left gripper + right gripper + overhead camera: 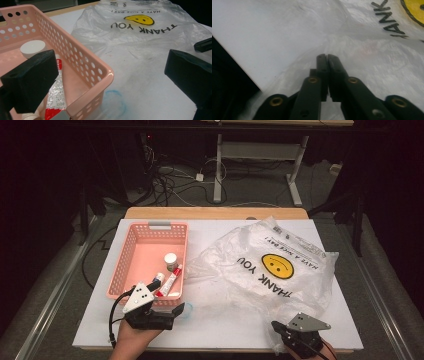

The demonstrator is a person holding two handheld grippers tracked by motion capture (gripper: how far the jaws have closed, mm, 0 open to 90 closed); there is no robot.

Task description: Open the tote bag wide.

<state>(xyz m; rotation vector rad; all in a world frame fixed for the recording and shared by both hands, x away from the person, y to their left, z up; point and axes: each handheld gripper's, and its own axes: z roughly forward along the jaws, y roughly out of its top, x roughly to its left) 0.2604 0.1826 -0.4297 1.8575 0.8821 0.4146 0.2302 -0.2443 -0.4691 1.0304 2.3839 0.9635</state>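
Pink basket [131,256] sits at ten o'clock of the wide-spread left gripper [110,75]; its view reveals a blue ring [115,102]. Right gripper [327,58] pinches the plastic bag [260,265].

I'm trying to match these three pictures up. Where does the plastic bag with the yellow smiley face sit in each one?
High view: the plastic bag lies right of centre on the white table, beside the pink basket.
Left gripper view: the bag spreads across the upper middle and right.
Right gripper view: the bag lies under and beyond the jaws.
Shared landmark: its black THANK YOU lettering.
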